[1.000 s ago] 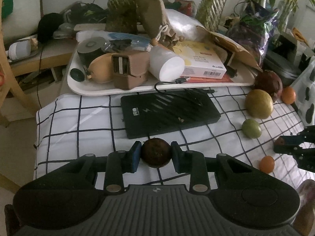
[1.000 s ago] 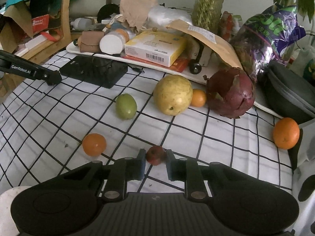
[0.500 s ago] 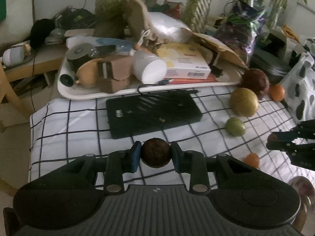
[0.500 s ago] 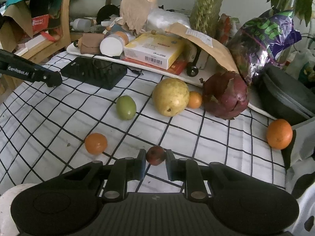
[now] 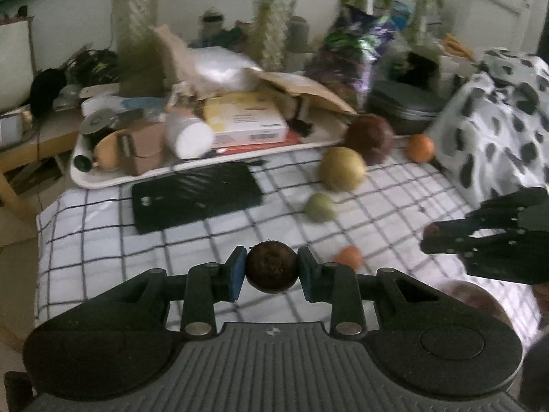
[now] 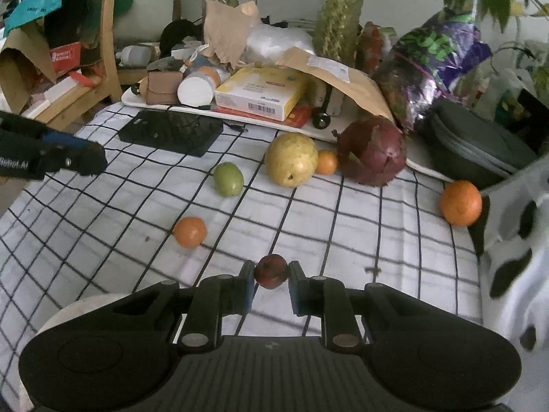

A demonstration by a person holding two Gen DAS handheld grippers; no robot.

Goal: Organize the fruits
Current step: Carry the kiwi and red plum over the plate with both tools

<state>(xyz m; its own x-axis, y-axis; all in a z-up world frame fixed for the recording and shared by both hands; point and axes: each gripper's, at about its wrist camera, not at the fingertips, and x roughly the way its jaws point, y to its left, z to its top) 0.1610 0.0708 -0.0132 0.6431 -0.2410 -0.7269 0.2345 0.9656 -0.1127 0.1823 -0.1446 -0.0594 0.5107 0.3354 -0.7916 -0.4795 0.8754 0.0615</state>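
Note:
My left gripper (image 5: 271, 271) is shut on a dark brown round fruit (image 5: 271, 270), held above the checked cloth (image 5: 103, 240). My right gripper (image 6: 271, 273) is shut on a small red fruit (image 6: 271, 270); it also shows at the right of the left wrist view (image 5: 480, 237). On the cloth lie a small orange (image 6: 189, 231), a green fruit (image 6: 228, 179), a yellow pear (image 6: 291, 159), a small orange behind it (image 6: 327, 162), a dark red dragon fruit (image 6: 372, 151) and a larger orange (image 6: 460, 202). A plate rim (image 5: 470, 295) shows low right in the left wrist view.
A black flat device (image 6: 171, 132) lies at the cloth's far left. A white tray (image 6: 130, 98) behind it holds boxes, a bottle and paper bags. A grey case (image 6: 473, 147) and a spotted cloth (image 6: 514, 240) stand at the right. Plants line the back.
My left gripper has lifted and swung right with the brown fruit; its view is blurred. My right gripper has pulled back and up a little with the red fruit.

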